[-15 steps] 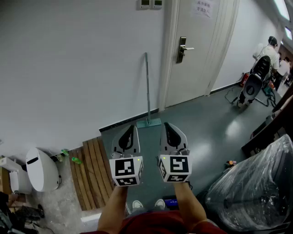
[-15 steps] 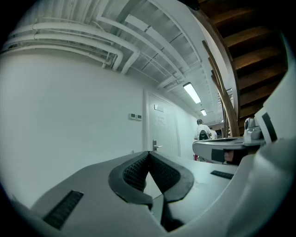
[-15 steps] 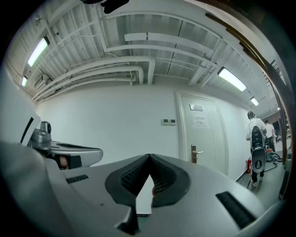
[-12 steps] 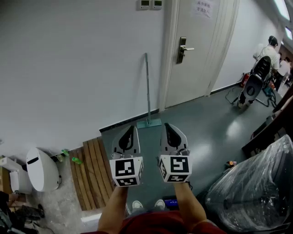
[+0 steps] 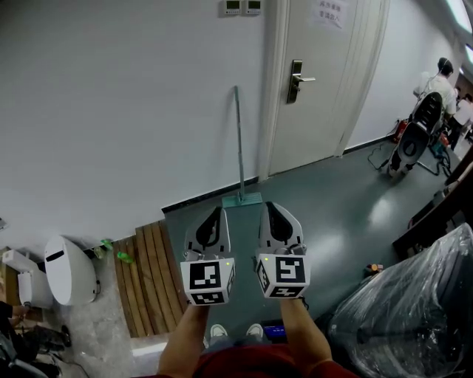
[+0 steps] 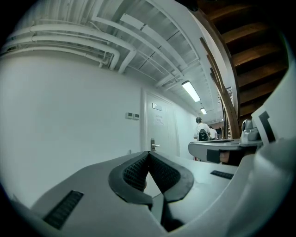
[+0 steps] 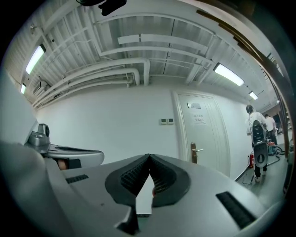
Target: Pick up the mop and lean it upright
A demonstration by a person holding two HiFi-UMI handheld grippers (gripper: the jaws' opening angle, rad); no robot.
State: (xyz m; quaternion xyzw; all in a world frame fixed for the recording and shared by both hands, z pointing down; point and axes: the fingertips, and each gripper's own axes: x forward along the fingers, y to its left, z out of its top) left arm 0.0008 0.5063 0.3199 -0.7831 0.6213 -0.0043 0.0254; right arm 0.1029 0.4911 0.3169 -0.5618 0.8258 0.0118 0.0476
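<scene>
Leaning slim metal-poled mop [image 5: 239,144], flat teal head [image 5: 242,199], against smooth white wall [image 5: 111,96]

Door notice [image 5: 327,10] print too small to read; plastic-wrapped bulk [image 5: 414,310], perhaps furniture, cut off bottom right.

Mop [image 5: 239,144]: thin grey pole, upright, leaning against white wall beside door frame; teal flat head on floor.

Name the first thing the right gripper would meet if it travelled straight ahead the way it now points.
Most likely the white wall just left of the door; the right gripper, jaws shut, aims there. The leaning mop stands close to that line, so it might come first.
</scene>
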